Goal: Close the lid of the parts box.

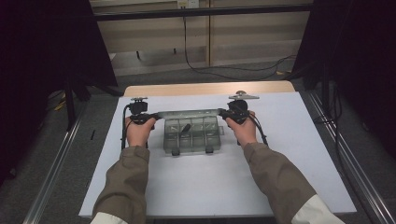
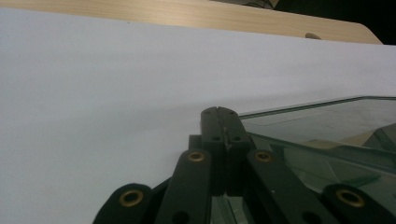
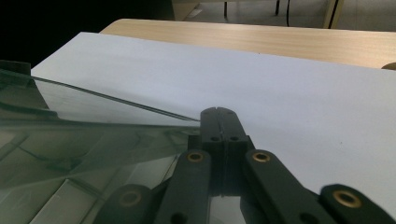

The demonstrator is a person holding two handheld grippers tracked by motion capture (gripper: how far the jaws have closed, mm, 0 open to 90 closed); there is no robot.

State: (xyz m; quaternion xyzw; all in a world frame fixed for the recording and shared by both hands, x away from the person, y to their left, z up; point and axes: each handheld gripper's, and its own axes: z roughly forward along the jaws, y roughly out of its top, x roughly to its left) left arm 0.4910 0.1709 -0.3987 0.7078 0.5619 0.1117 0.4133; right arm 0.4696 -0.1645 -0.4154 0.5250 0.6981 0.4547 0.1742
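The clear plastic compartment box's raised lid [image 1: 189, 113] is pinched at opposite ends (long axis parallel to the table's far edge) by the closed left gripper [image 1: 155, 116] and right gripper [image 1: 222, 112].

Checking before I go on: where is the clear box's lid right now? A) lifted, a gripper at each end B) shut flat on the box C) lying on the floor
A: the lid stands raised behind the box, with the left gripper and right gripper shut at its ends.
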